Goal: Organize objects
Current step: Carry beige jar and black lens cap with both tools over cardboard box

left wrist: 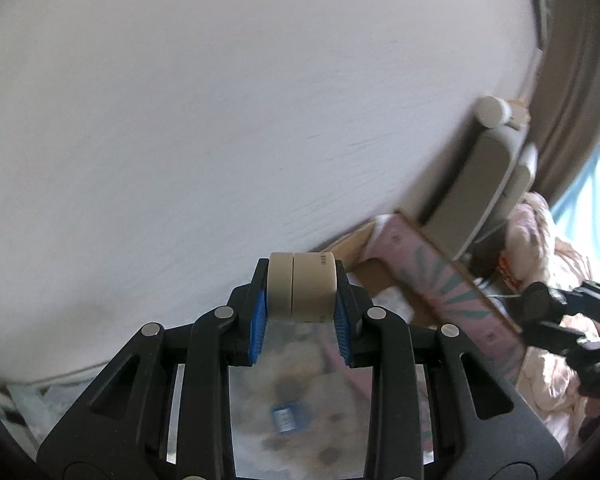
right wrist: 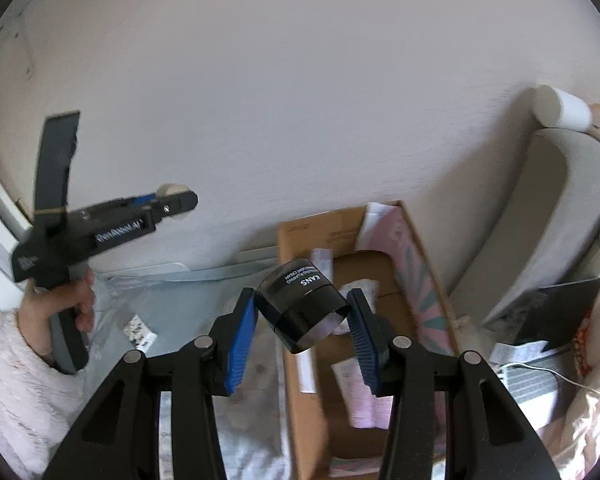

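Blue-padded fingers of the left gripper [left wrist: 301,300] are clamping a beige round jar [left wrist: 302,287], lifting it before the white wall [left wrist: 180,120]. Right gripper [right wrist: 306,340] is holding a black cylindrical jar with white lettering [right wrist: 303,303], tilting it above the open brown cardboard box [right wrist: 312,232].

1. A bed [right wrist: 252,432] with a pale patterned sheet holds everything.
2. An open cardboard box [right wrist: 320,232] sits on it.
3. A small black-and-white packet [right wrist: 140,332] lies beside the box.
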A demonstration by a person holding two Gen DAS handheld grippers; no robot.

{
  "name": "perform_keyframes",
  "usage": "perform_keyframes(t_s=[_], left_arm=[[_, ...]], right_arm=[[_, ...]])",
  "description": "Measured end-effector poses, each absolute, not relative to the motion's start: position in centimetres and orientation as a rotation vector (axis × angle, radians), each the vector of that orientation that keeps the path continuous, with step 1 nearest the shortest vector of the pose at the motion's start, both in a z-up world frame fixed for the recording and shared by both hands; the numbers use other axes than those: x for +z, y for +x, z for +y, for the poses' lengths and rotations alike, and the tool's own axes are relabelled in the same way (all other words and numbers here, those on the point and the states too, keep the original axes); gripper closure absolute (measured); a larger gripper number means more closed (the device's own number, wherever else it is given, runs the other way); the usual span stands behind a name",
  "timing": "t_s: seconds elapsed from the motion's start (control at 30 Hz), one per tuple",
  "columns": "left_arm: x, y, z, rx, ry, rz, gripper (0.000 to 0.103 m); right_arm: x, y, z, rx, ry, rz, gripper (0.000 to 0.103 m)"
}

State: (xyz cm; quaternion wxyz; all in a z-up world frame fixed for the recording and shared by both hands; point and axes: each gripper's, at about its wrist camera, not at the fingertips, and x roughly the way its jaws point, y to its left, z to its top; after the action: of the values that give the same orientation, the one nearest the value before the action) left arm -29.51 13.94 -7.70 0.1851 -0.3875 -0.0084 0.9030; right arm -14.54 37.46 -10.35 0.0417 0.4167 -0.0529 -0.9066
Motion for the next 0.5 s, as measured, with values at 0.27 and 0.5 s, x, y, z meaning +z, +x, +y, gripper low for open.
perform_keyframes(t_s=[0.27,0.5], left_arm=[[-6.7,-28.4,21.7,2.385,-1.096,0.093,0.077],[-11.0,-29.0,27.4,2.257,-1.182,0.147,0.077]], right_arm=[[-11.4,-13.2,40.9,-2.825,1.359,-0.152,0.061],[-14.1,-11.8,43.3,-2.815,1.47,-0.189,0.061]])
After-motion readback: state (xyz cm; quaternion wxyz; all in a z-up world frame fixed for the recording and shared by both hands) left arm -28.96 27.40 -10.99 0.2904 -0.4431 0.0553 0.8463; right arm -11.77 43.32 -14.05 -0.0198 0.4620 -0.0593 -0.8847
